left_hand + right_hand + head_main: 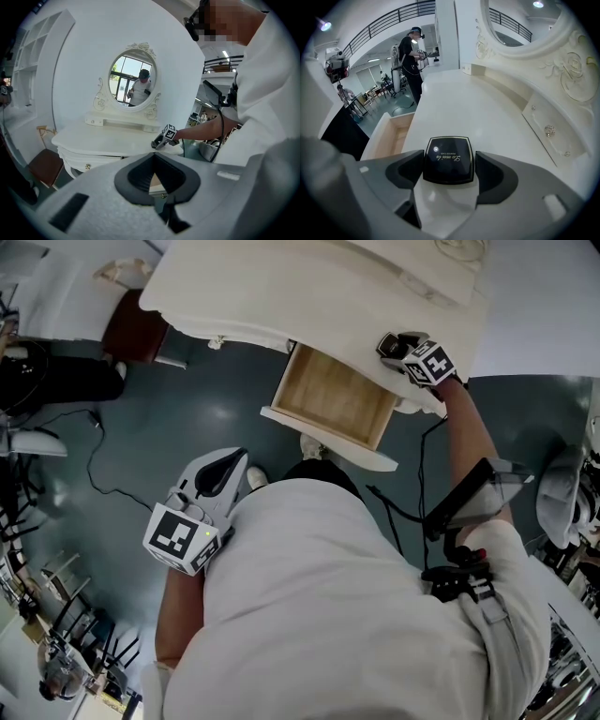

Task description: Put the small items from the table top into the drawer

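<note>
A black powder case (448, 157) lies flat on the white dressing table (487, 117), close to its front edge. My right gripper (450, 165) has a jaw pressed against each side of the case. In the head view that gripper (398, 346) rests on the table top just right of the open wooden drawer (333, 399), which looks empty. My left gripper (217, 474) hangs low beside my body over the floor, shut with nothing in it. In the left gripper view its jaws (155, 164) point at the table, and the right gripper (161, 139) shows beyond them.
An oval mirror (133, 79) with a small drawer shelf (548, 126) stands at the table's back. A brown chair (136, 334) sits left of the table. Cables (103, 465) trail over the grey floor. A person (412, 56) stands far off.
</note>
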Motion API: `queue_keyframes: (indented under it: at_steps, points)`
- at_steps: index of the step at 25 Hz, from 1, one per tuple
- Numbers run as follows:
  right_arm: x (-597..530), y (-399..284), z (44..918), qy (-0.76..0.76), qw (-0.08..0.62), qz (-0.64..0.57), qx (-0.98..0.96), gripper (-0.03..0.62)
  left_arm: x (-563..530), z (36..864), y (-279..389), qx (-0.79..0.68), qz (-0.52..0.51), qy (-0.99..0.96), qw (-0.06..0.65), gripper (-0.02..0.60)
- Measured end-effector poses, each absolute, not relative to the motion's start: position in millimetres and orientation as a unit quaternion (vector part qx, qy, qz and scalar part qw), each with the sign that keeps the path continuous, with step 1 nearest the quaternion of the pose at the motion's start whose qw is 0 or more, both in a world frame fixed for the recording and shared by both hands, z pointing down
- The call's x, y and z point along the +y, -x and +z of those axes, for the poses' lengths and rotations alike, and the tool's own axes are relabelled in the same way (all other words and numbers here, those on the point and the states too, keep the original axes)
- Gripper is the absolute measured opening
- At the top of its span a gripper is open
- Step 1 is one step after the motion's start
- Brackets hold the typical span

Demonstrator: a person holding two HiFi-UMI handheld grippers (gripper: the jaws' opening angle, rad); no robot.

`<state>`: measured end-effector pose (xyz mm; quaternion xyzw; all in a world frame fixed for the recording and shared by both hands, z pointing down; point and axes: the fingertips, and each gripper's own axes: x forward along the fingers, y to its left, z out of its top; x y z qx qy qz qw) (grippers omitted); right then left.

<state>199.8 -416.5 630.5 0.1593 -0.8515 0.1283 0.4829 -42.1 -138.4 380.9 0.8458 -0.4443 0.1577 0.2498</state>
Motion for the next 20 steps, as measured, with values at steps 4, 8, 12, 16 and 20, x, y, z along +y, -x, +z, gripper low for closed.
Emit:
queue_keyframes:
  at_steps: [4, 8, 12, 16, 20]
  points:
    - [-413, -200, 630, -0.150, 0.489, 0.123, -0.850, 0.330, -136, 381, 42, -0.444, 0.158, -0.846, 0.248, 0.000]
    - [-415, -200, 630, -0.166, 0.484, 0.123, -0.850, 0.327, -139, 381, 42, -0.442, 0.158, -0.848, 0.247, 0.000]
    - [-413, -199, 629, -0.183, 0.474, 0.127, -0.852, 0.327, -137, 382, 43, -0.440, 0.158, -0.849, 0.246, 0.000]
    - [-404, -182, 624, -0.183, 0.464, 0.119, -0.858, 0.327, -135, 388, 50, -0.438, 0.157, -0.850, 0.247, 0.000]
    - [-394, -171, 614, -0.173, 0.461, 0.108, -0.863, 0.327, -134, 386, 47, -0.433, 0.156, -0.853, 0.247, 0.000]
